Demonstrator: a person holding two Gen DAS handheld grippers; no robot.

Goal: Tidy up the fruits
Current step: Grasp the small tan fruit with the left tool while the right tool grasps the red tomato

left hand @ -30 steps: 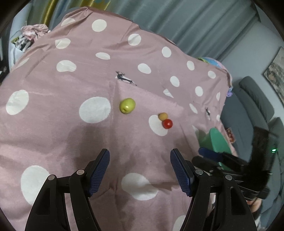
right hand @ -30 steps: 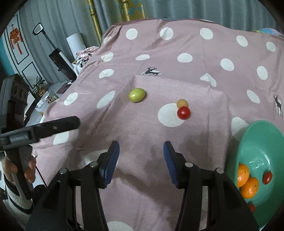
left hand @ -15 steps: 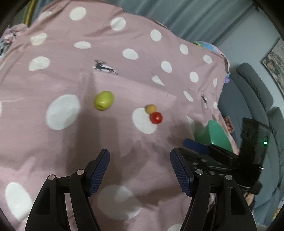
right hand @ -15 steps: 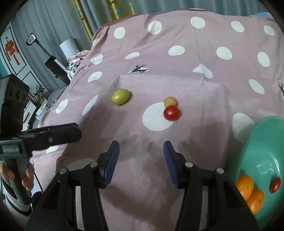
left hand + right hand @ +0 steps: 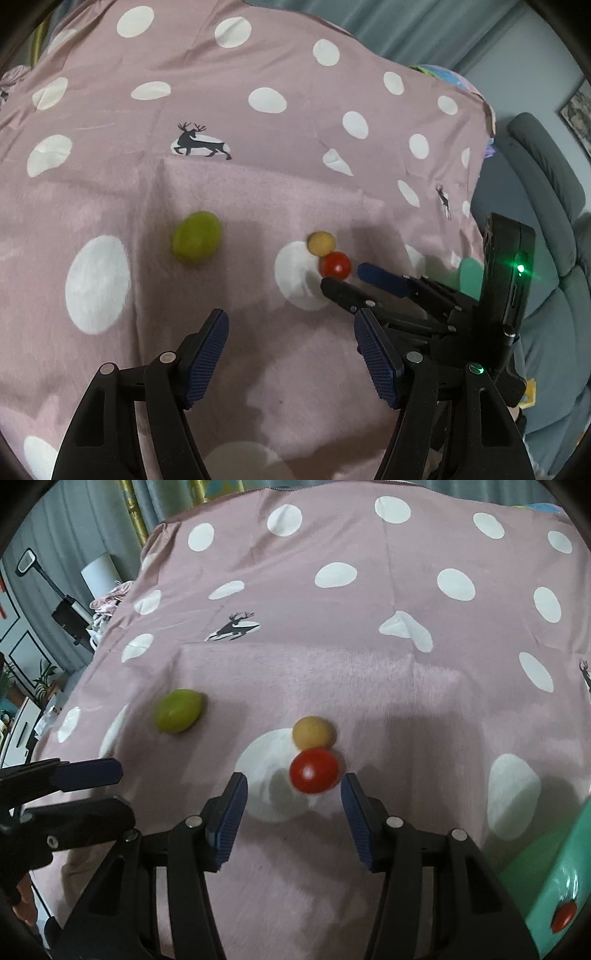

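Left wrist view: left gripper (image 5: 291,345) hangs with jaws apart and empty above the pink spotted cloth (image 5: 258,199), green fruit (image 5: 197,237) ahead, yellow fruit (image 5: 321,242) touching the red tomato (image 5: 335,265). Right wrist view: right gripper (image 5: 293,801) is spread, unclamped, its tips just short of the red tomato (image 5: 314,770); the teal bowl (image 5: 546,882) sits at the right edge.

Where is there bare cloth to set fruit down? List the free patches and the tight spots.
Free: the cloth beyond the green fruit up to the deer print, and the stretch between the red tomato and the green bowl. Crowded: around the tomato and the touching yellow fruit, where the right gripper stands open, with the left gripper near.
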